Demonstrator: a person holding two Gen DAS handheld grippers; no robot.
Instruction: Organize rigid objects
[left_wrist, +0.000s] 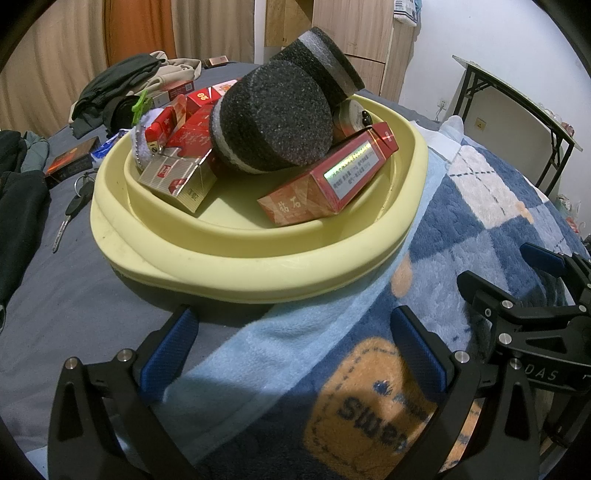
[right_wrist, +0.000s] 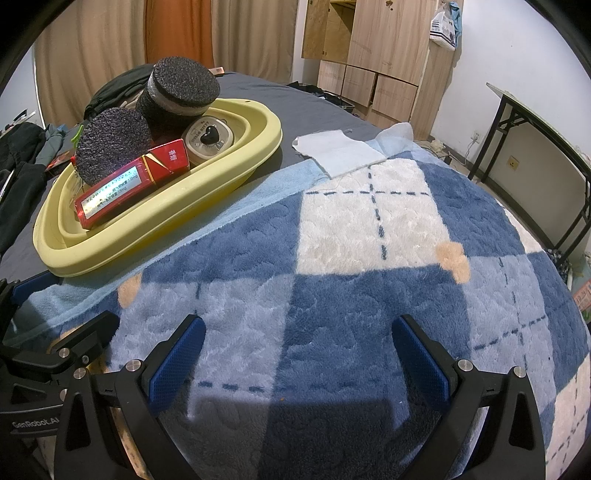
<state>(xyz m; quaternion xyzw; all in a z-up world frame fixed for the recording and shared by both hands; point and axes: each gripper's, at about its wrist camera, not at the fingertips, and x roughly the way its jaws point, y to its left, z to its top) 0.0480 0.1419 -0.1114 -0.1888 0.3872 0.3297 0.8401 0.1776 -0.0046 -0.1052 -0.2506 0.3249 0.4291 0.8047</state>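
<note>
Both grippers, left gripper (left_wrist: 293, 347) and right gripper (right_wrist: 299, 354), hover wide and empty; reach left past the basin (left_wrist: 258, 258) for the key (left_wrist: 72, 210).

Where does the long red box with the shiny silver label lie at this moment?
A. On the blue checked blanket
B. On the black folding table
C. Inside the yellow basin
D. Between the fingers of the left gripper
C: the red box rests inside the yellow basin, leaning against a black foam cylinder, while both the left gripper and the right gripper are open and hold nothing.
</note>
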